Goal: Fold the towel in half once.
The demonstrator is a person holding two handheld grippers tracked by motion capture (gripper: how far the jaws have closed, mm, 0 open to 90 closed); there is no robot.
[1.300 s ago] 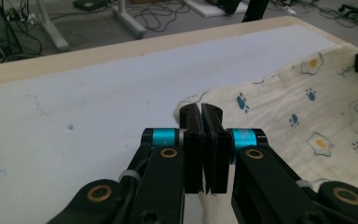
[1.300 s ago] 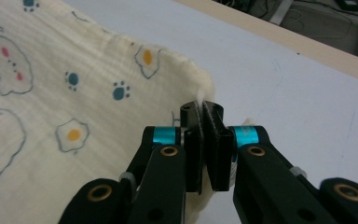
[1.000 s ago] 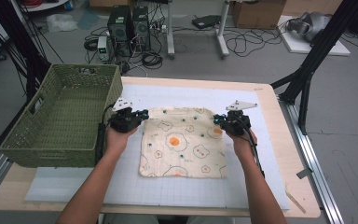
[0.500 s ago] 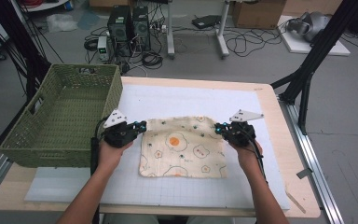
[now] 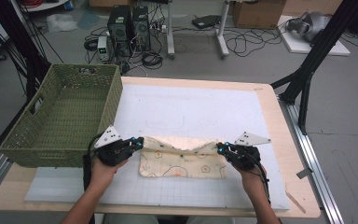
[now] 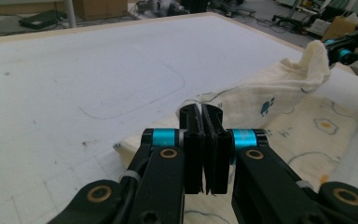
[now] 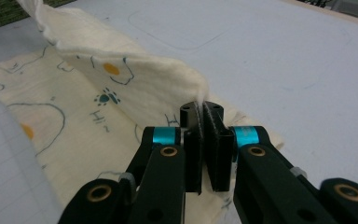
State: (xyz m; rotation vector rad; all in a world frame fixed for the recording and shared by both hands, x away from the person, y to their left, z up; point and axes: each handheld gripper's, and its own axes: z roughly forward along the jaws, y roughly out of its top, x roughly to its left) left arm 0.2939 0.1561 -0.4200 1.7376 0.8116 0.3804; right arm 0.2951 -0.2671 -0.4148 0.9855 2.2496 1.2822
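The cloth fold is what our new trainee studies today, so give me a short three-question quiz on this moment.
1. True or false: the cloth lies inside the green basket.
2. What does each gripper hold? A) a far corner of the cloth B) the basket's rim C) nothing
3. Toward which edge of the table have the far corners been carried?

Key
1. False. It lies on the white mat, right of the basket.
2. A. The left gripper and the right gripper are each shut on a corner, lifted off the mat.
3. The near edge, on the person's side: the far part is being folded over the near part.
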